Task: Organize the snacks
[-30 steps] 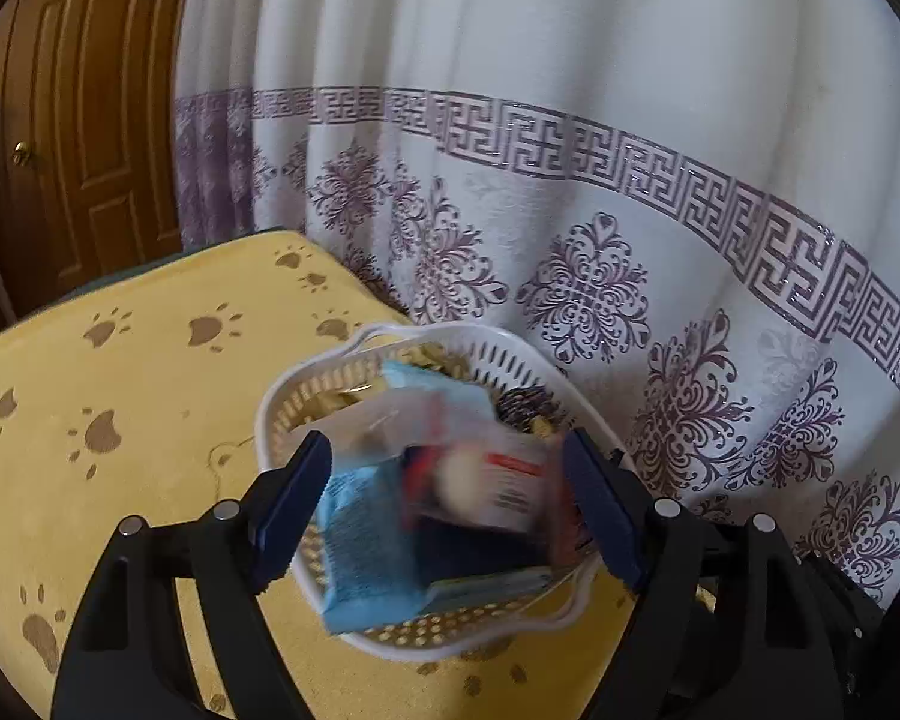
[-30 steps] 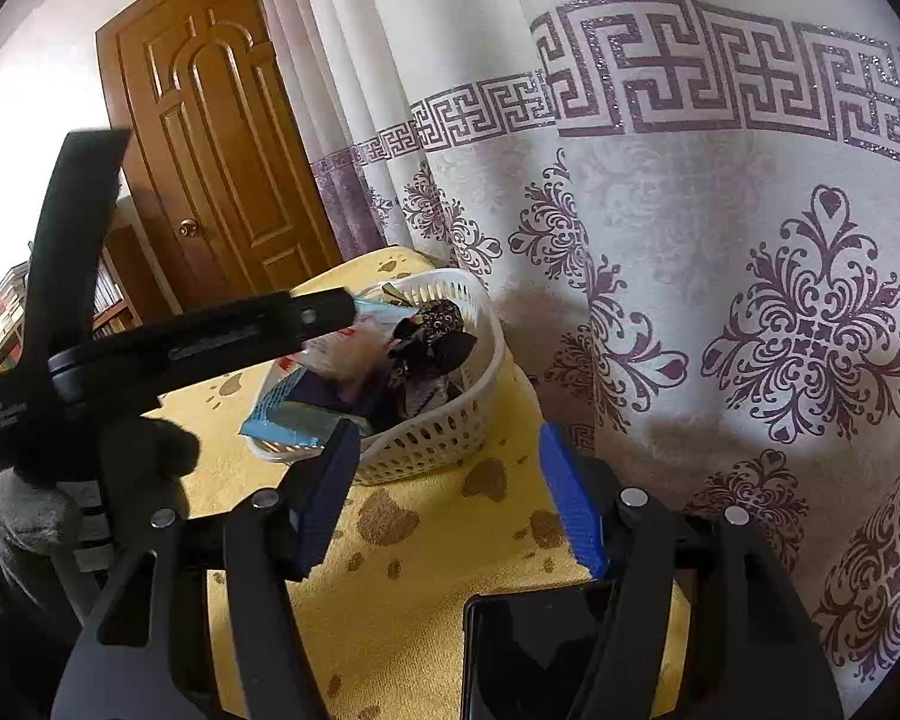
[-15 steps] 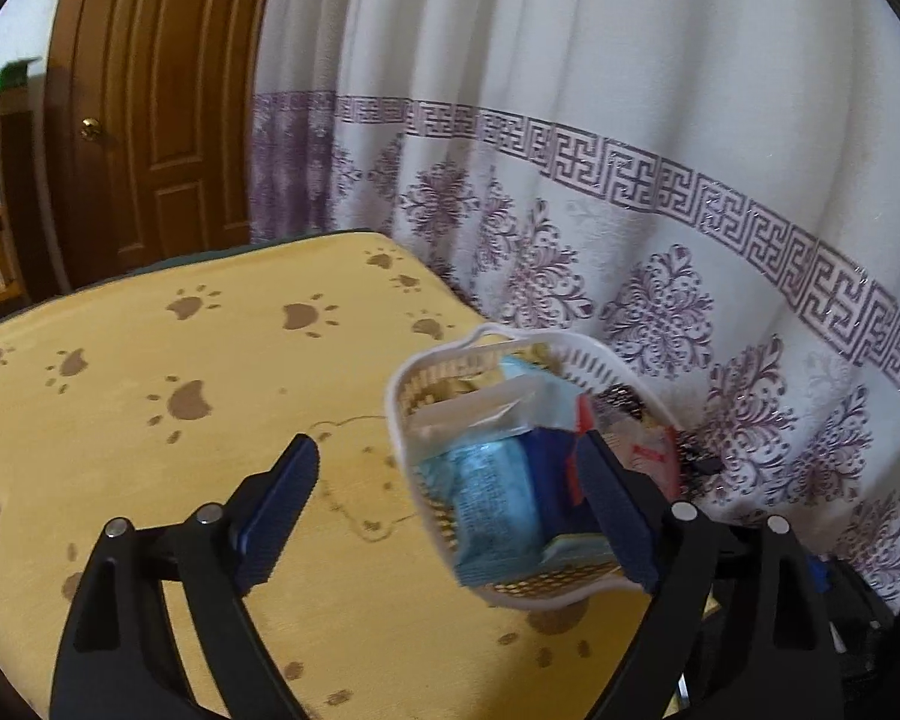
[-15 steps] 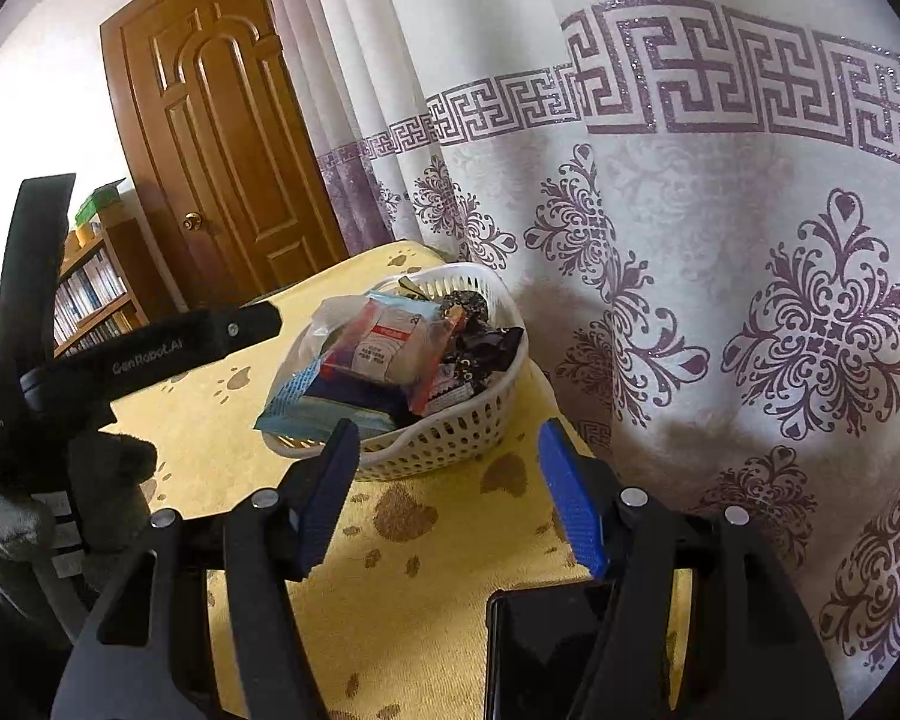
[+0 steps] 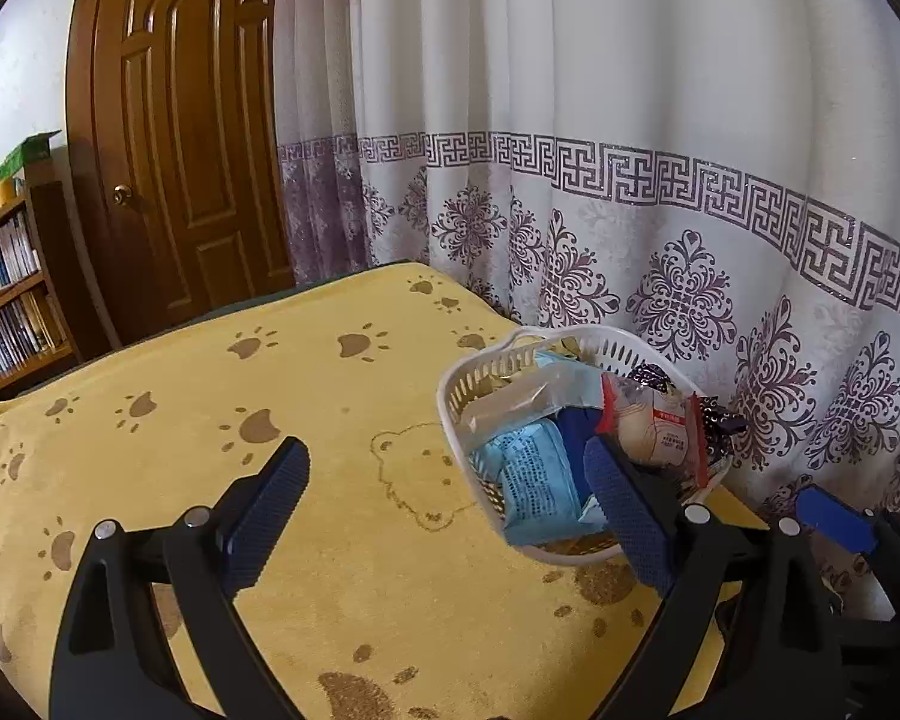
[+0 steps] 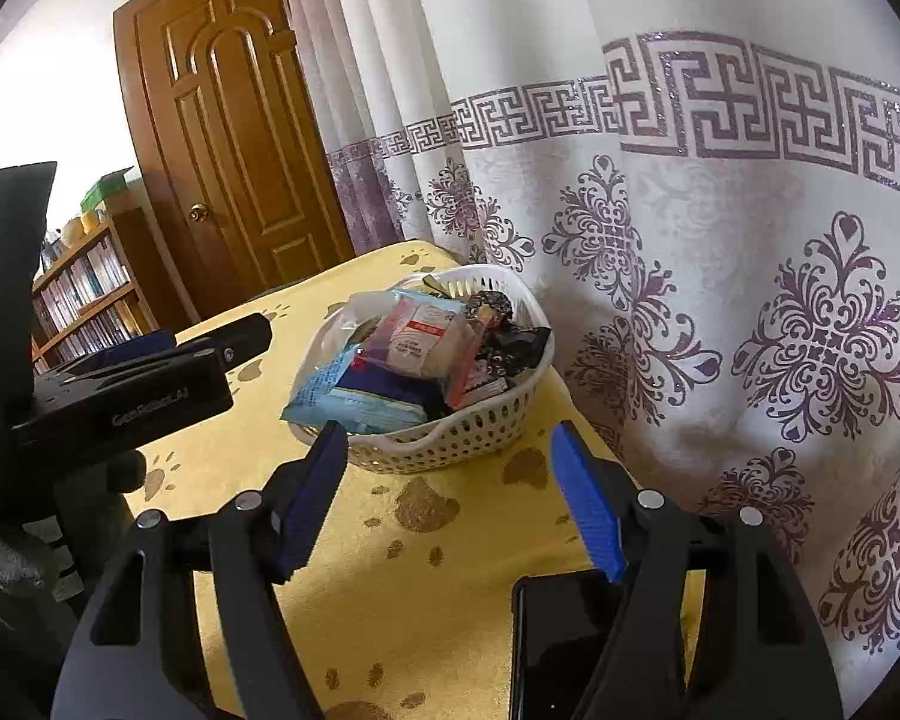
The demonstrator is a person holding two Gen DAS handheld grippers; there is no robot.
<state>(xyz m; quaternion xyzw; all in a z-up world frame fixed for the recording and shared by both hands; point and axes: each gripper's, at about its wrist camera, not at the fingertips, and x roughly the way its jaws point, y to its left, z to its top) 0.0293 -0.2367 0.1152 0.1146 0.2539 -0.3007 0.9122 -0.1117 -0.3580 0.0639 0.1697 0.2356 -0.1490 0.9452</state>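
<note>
Both pairs of jaws are opening with nothing between them: the left gripper stands wide over bare cloth, its right pad merely overlapping the basket in the picture, and the right gripper is at a middling gap, hovering short of the basket.

From the right gripper, the white perforated basket sits at about twelve o'clock on the yellow paw-print blanket, close against the patterned curtain at its three o'clock. It is heaped full: a light blue packet overhangs the rim at its seven o'clock, a red-and-white bun wrapper lies on top, and dark wrapped sweets crowd the curtain side.

No loose snack shows anywhere on the blanket, so the gathering looks essentially finished. What may remain is tucking in the overhanging packet. A black phone-like slab lies at six o'clock, under the right gripper.
</note>
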